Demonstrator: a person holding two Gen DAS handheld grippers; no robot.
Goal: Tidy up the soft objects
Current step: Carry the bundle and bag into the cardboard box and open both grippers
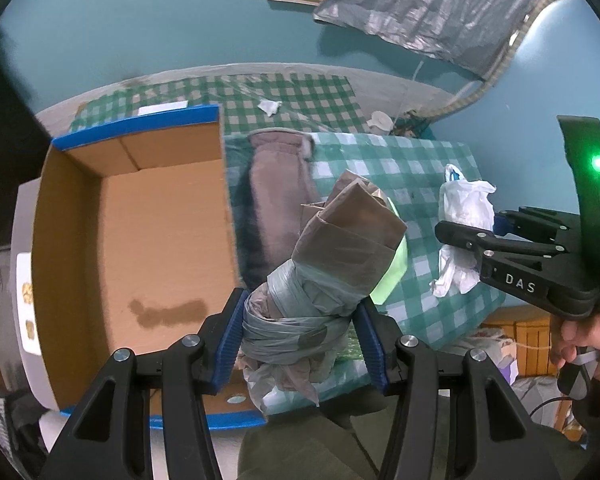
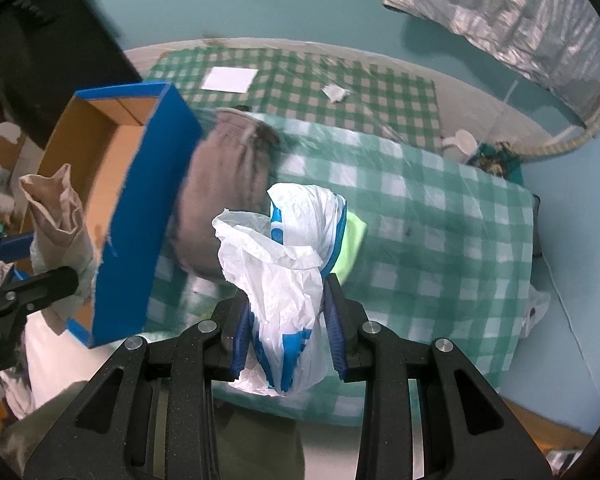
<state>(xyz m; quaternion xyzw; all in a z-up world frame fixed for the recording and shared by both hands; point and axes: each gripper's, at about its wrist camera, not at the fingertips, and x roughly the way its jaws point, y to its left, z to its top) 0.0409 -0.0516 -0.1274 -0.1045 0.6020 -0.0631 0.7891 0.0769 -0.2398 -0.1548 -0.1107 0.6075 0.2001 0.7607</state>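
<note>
Blue-padded left gripper pinched a bundle of brown and grey plastic bags beside the open cardboard box. Right gripper clamped a crumpled white-and-blue plastic bag.

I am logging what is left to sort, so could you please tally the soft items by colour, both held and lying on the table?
Grey-brown: 2, the bag bundle in the left hand-held gripper and the folded garment on the checked cloth.
White with blue: 1, the plastic bag in the right hand-held gripper.
Lime green: 1, a cloth, partly hidden.
Total: 4
</note>
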